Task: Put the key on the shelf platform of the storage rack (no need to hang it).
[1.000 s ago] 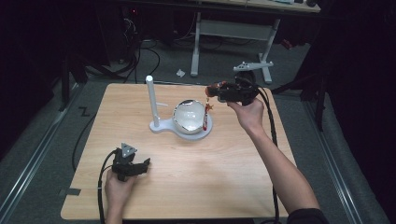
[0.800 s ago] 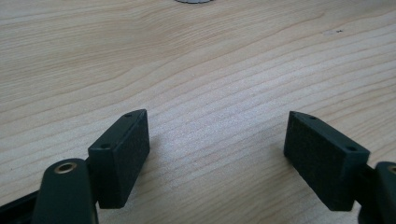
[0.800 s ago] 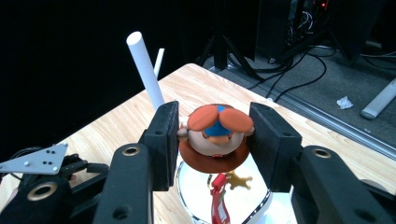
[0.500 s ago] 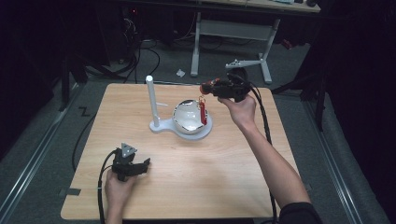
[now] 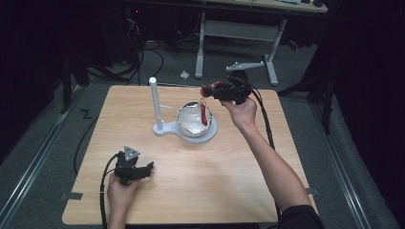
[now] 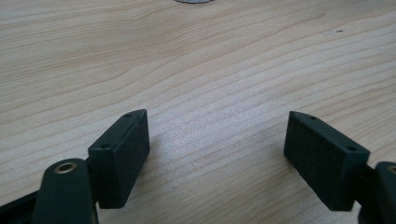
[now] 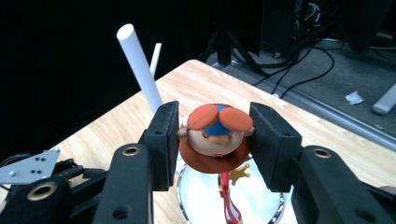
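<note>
A small toy figure [image 7: 217,140] with an orange hat, a gold star and a red strap [image 5: 204,114] is clamped by its head between the pads of my right gripper [image 5: 208,89], which is shut on it. It hangs over a shiny metal bowl [image 5: 192,123], and the strap dangles down toward the inside of the bowl [image 7: 254,205]. The bowl rests on a white stand with an upright post [image 5: 154,100] at its left. My left gripper [image 5: 143,169] lies on the table at the near left. Its jaws [image 6: 217,144] are open over bare wood.
The wooden table [image 5: 248,176] has free room in front of the bowl and to its right. The post [image 7: 139,65] rises just beyond my right gripper's left jaw. A desk frame and cables stand on the dark floor behind the table.
My right gripper has carried the toy leftward and a little down, from beside the bowl to above it. The strap now hangs over the bowl. The left gripper has stayed put.
</note>
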A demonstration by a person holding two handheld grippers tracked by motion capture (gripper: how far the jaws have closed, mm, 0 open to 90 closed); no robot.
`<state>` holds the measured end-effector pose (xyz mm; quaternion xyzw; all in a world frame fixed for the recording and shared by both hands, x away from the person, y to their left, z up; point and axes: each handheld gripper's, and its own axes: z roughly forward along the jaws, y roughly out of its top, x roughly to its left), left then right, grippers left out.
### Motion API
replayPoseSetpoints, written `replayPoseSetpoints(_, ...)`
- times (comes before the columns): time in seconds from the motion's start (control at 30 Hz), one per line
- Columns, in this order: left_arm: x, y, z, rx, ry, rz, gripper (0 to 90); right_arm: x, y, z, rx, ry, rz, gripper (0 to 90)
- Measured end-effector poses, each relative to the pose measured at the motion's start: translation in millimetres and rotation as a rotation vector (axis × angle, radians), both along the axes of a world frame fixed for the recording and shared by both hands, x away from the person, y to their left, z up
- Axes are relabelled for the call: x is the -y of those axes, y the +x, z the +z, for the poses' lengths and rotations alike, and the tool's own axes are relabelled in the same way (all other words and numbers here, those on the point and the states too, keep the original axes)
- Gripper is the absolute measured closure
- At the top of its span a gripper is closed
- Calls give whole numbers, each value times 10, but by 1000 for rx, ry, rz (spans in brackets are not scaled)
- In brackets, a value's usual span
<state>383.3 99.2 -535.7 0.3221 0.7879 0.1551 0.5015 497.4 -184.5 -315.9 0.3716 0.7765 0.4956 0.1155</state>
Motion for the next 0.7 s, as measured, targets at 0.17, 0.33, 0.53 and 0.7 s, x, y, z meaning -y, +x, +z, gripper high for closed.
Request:
replayPoseSetpoints(0.17,4,0,3,-4,-7,3,228,-33,26,-108,-20,-3,12,550)
replayPoseSetpoints(0.33,9,-1,6,-7,-13,9,227,-63,33,-198,-38,0,16,550)
replayPoseSetpoints(0.53,4,-1,-3,1,3,3,226,-69,31,-335,-58,-10,11,550)
replayPoseSetpoints(0.7,3,0,-4,3,3,1,227,-63,40,-402,-61,-13,4,550)
